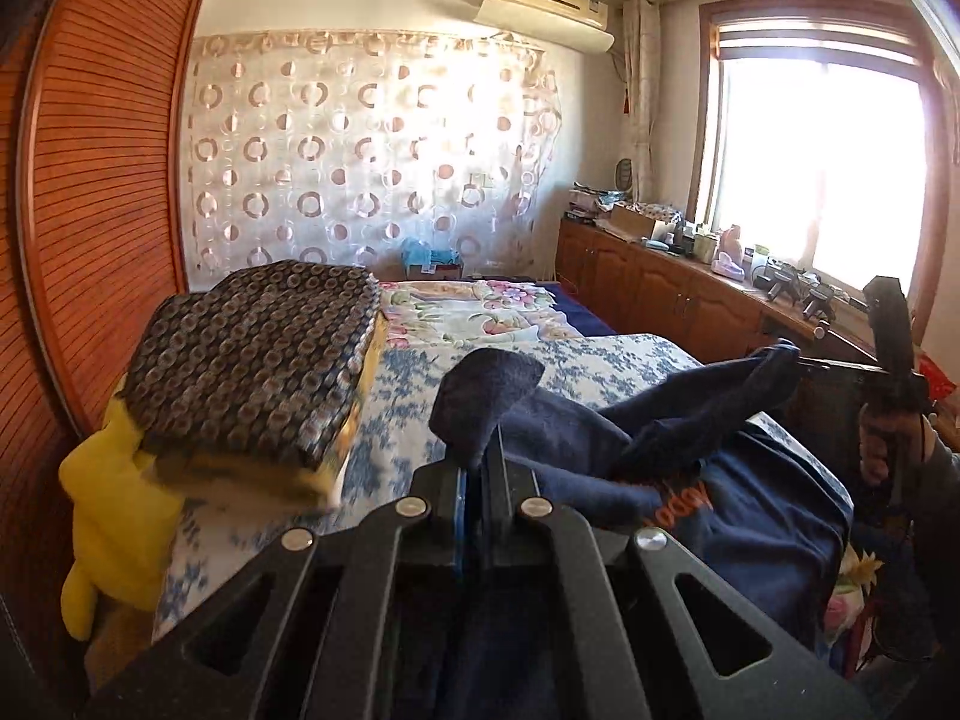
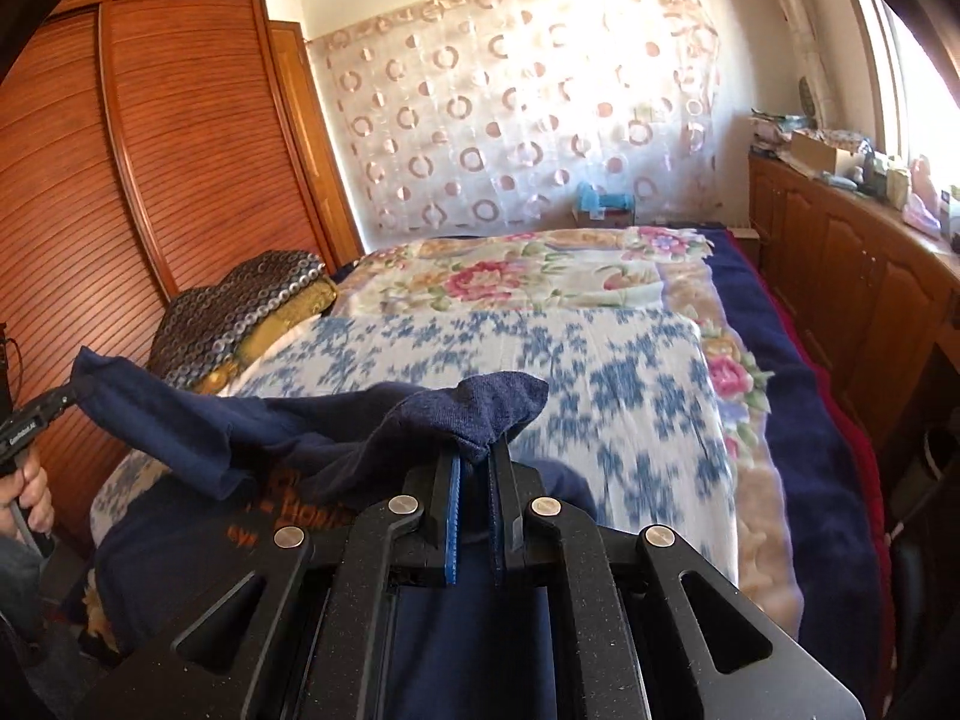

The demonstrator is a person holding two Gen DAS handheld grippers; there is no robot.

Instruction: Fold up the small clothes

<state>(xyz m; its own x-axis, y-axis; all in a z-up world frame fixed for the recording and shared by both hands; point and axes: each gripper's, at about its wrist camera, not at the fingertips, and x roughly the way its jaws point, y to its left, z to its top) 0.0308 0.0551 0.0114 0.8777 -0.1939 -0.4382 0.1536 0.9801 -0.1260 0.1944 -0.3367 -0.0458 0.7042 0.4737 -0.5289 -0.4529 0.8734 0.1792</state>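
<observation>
A small navy blue shirt with orange lettering lies on the near part of the bed and is lifted at two corners. My left gripper is shut on one corner of the shirt, which sticks up above the fingers. My right gripper is shut on the other corner. In the left wrist view the right gripper holds its corner up at the right. In the right wrist view the left gripper holds its corner up at the far left. The shirt hangs slack between them.
The bed has a blue-and-white floral cover and a flowered quilt beyond it. A folded dark dotted blanket on yellow bedding lies at the left. A wooden wardrobe stands at the left, and a cluttered wooden cabinet at the right under the window.
</observation>
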